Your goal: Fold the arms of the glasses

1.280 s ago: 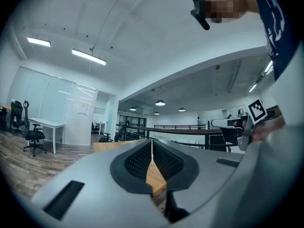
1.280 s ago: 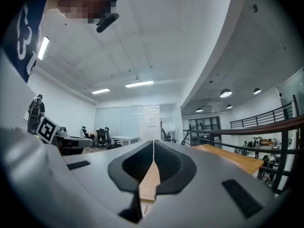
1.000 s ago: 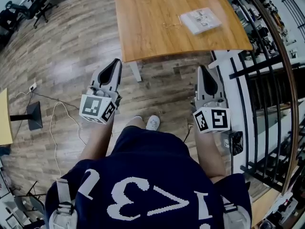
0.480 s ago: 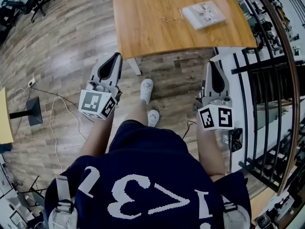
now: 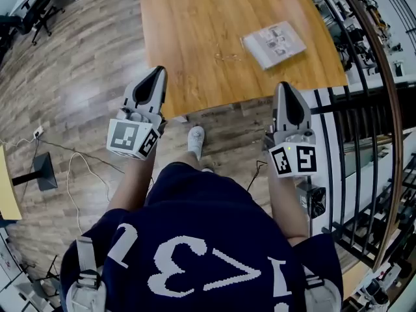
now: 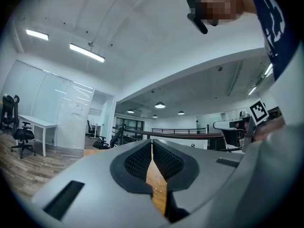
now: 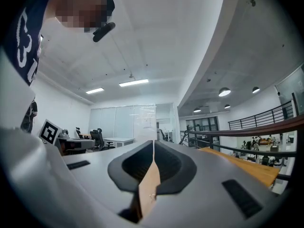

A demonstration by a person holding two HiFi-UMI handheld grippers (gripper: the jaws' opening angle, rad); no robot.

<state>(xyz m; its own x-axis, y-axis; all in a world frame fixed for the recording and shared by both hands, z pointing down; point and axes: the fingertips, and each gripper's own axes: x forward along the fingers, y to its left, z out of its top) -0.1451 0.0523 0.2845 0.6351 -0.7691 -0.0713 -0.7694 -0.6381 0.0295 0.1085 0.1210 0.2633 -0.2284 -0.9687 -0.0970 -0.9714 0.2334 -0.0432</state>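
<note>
Thin wire-framed glasses (image 5: 227, 57) lie on the wooden table (image 5: 188, 38), a little past its near edge and between the lines of my two grippers. In the head view my left gripper (image 5: 156, 71) reaches the table's near left edge, its jaws shut with nothing in them. My right gripper (image 5: 286, 87) sits at the near right corner, also shut and empty. Both stand short of the glasses. The left gripper view shows its pads (image 6: 142, 158) meeting at the tip, with a strip of tabletop (image 6: 156, 186) seen between them. The right gripper (image 7: 153, 144) looks the same.
A flat plastic-wrapped packet (image 5: 273, 43) lies on the table, right of the glasses. A black railing (image 5: 354, 109) runs along the right side. My shoe (image 5: 195, 139) is below the table edge. A cable (image 5: 78, 168) and a stand base (image 5: 45, 171) lie on the floor at left.
Both grippers have moved forward together to the table's near edge as the person stepped closer. Their jaws stayed shut. The glasses and the packet have not moved on the table.
</note>
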